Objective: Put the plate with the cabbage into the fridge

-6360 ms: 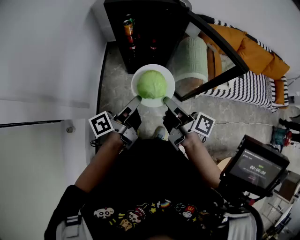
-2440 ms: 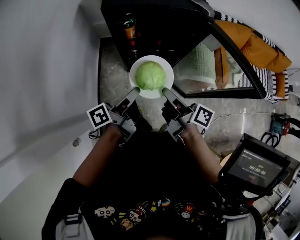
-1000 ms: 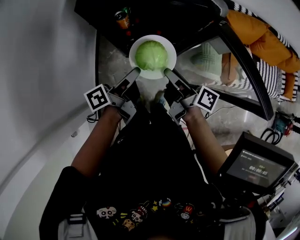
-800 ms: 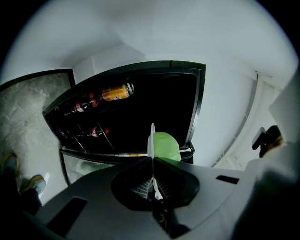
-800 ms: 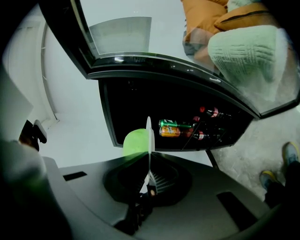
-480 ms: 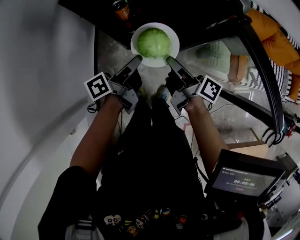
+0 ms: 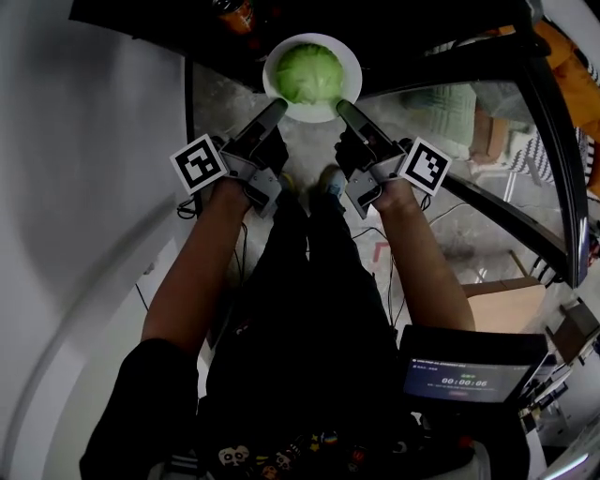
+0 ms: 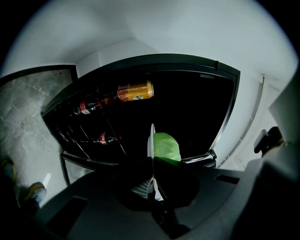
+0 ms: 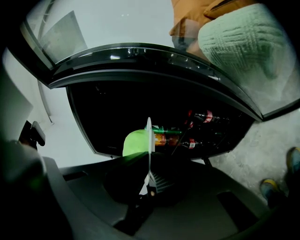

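While my left gripper (image 7: 274, 111) and right gripper (image 7: 345, 108) clamp opposite rims of the plate (image 7: 315, 116) at the fridge (image 8: 187, 108) mouth, I judge it stiff, slick and breakable, its round cabbage (image 7: 309, 73) apt to roll.

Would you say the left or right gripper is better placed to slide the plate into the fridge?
Neither alone: left gripper and right gripper clamp opposite rims of the plate, facing the open fridge, so both should probably advance together.

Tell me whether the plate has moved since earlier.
Yes. The plate has moved forward, toward the fridge; its far rim now overlaps the dark opening.
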